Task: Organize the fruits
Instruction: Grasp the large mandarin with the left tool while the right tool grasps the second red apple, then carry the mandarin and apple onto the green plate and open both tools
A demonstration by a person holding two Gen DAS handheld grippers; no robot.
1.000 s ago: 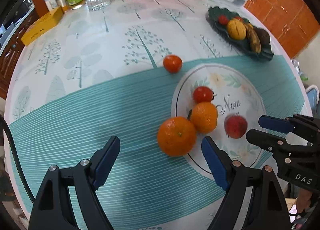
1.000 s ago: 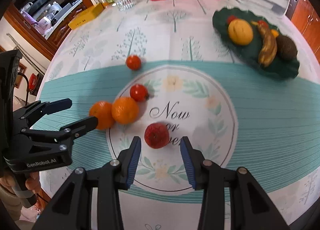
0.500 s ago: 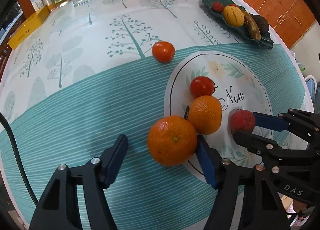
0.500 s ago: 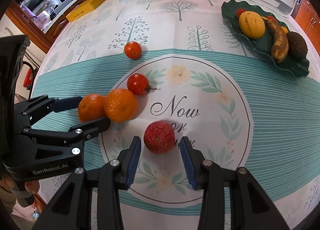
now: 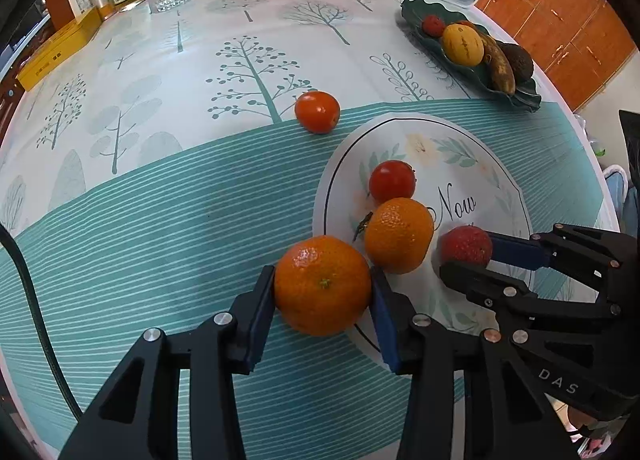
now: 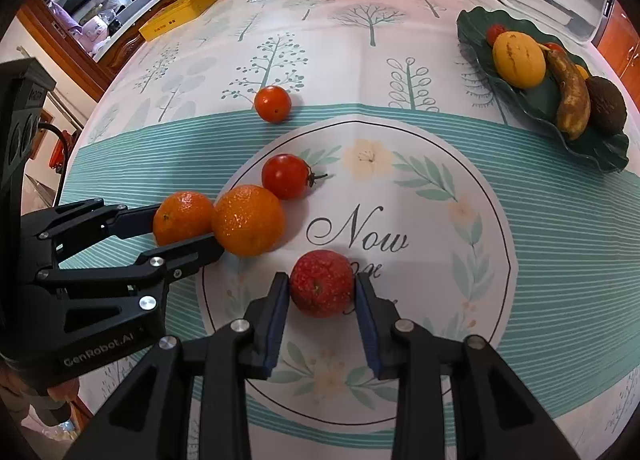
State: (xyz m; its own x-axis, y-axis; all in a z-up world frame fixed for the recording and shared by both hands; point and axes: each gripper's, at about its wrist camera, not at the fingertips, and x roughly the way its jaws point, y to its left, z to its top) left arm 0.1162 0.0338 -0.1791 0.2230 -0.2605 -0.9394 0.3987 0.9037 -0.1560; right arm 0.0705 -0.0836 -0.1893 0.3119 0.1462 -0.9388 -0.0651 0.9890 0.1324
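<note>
On the patterned worktop, near its printed round medallion, we see the left gripper closing, its blue pads against both sides of a mandarin that touches a second mandarin. The right gripper is closing likewise, pads against a red apple. Two tomatoes lie beyond; a green leaf-shaped dish of fruit stands far right.

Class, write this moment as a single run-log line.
left gripper: closing on orange | right gripper: closing on red fruit | both fruits on tablecloth | green dish: far
</note>
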